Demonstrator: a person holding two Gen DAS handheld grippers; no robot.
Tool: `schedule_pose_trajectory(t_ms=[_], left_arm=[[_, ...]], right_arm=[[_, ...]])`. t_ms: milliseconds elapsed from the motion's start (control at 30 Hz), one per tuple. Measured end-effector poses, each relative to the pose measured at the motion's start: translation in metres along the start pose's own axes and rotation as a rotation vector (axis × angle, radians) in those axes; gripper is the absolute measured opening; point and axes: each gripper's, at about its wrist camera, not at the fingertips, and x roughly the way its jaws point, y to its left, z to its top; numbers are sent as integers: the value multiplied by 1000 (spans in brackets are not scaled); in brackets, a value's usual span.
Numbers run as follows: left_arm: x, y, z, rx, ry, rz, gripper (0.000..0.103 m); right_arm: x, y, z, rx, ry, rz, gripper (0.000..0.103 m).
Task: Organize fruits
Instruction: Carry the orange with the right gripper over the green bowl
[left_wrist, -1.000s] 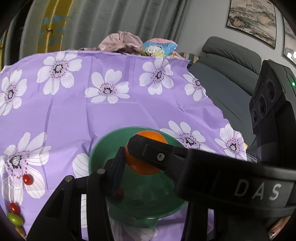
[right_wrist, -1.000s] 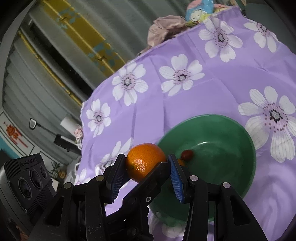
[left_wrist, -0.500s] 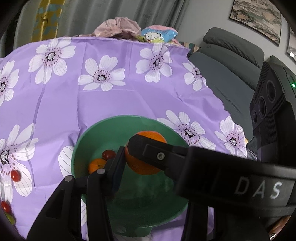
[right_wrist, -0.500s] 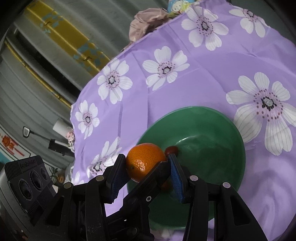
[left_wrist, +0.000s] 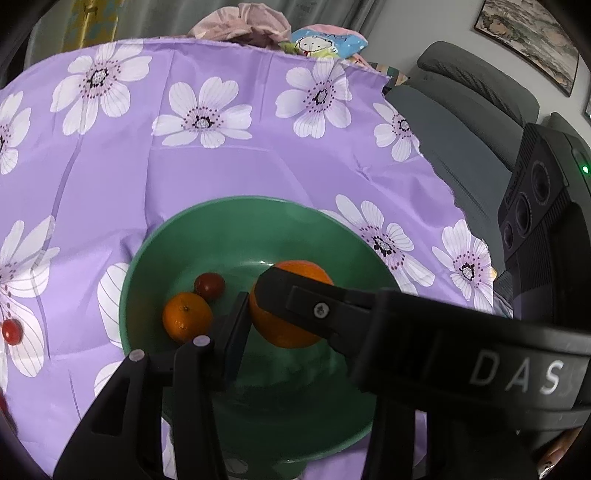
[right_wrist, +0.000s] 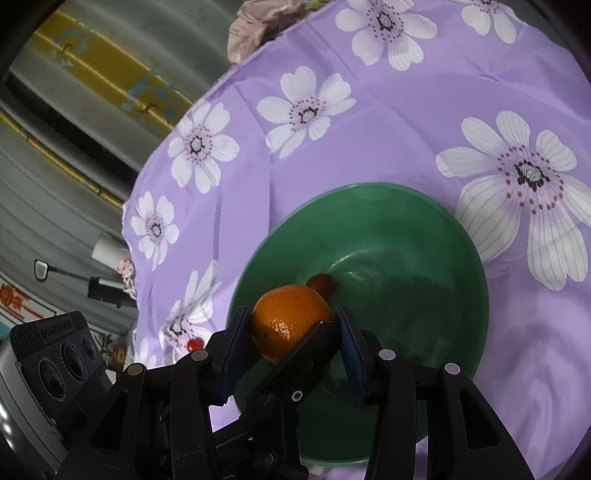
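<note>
A green bowl (left_wrist: 155, 266) sits on the purple flowered cloth. In the left wrist view it holds a small orange (left_wrist: 186, 321) and a cherry tomato (left_wrist: 209, 285). An orange (left_wrist: 288, 321) hangs over the bowl between both grippers. My left gripper (left_wrist: 255, 317) has one finger on its left side; the right gripper's arm crosses in front. In the right wrist view the same orange (right_wrist: 290, 323) sits between the blue pads of my right gripper (right_wrist: 291, 332), above the bowl (right_wrist: 461, 236). A tomato (right_wrist: 320, 282) shows behind it.
A cherry tomato (left_wrist: 11, 331) lies on the cloth left of the bowl; it also shows in the right wrist view (right_wrist: 194, 344). A pink cloth bundle (left_wrist: 240, 22) and a snack bag (left_wrist: 325, 40) lie at the far edge. A grey sofa (left_wrist: 461, 122) stands to the right.
Both grippers have moved with the orange further over the bowl, which now fills more of both views. The small orange and the tomato inside have come into sight.
</note>
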Motion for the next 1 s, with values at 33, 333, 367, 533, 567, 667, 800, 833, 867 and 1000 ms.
schedule_pose_trajectory(t_ms=[33, 333, 367, 533, 567, 667, 800, 833, 867, 1000], left_arm=[[1, 0, 0, -1, 7, 2, 45], [9, 3, 0, -5, 54, 19, 45], [9, 3, -1, -6, 57, 18, 45], [12, 5, -2, -13, 68, 7, 45], [12, 6, -3, -15, 69, 4, 45], [14, 7, -3, -20, 74, -2, 45], [15, 8, -2, -24, 76, -8, 45], [15, 8, -2, -25, 77, -9, 45], [15, 8, -3, -25, 76, -12, 45], [15, 8, -3, -25, 75, -11, 45]], right_arm=[[1, -1, 0, 4, 4, -2, 48], [10, -8, 0, 38, 44, 3, 48], [10, -8, 0, 39, 45, 2, 48], [12, -9, -1, 42, 54, -14, 48], [14, -9, 0, 41, 55, -17, 48], [15, -8, 0, 39, 61, -28, 48], [16, -8, 0, 39, 62, -31, 48], [17, -8, 0, 40, 62, -32, 48], [17, -9, 0, 39, 63, -34, 48], [19, -9, 0, 35, 65, -38, 48]])
